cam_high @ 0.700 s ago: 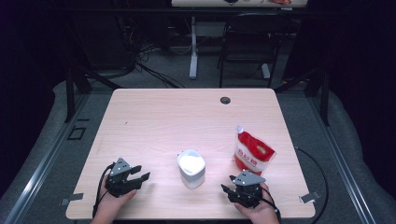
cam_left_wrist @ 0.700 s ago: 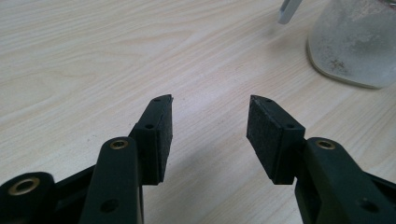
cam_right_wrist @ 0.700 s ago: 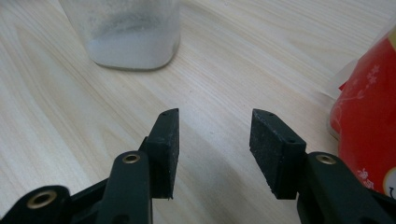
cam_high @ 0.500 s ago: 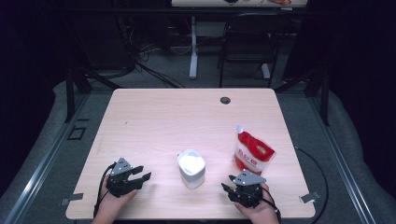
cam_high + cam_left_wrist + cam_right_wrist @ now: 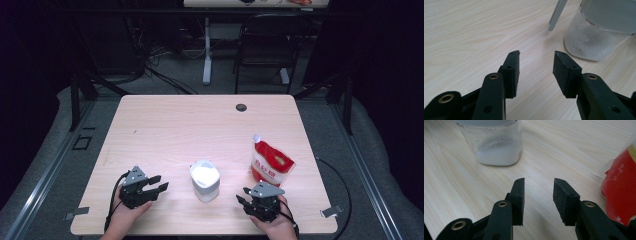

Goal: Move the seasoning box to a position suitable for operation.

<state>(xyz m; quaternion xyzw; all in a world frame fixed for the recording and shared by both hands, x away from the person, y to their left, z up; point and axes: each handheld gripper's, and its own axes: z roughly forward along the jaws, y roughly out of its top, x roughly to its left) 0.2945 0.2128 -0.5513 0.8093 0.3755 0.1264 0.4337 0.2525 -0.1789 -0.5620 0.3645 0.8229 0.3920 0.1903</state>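
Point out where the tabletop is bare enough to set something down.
The whole far half of the table is bare, from the cable hole back to the jar. The near edge is crowded: left gripper, jar, right gripper and red pouch.

Frosted clear jar (image 5: 204,180) (white powder inside), red-and-white pouch (image 5: 270,163), pale wood-grain table (image 5: 200,125).

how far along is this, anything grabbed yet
Nothing looks done yet: the clear container and the red pouch stand apart on the table. Nothing is in hand; the left gripper and right gripper are open and empty. All handling remains.
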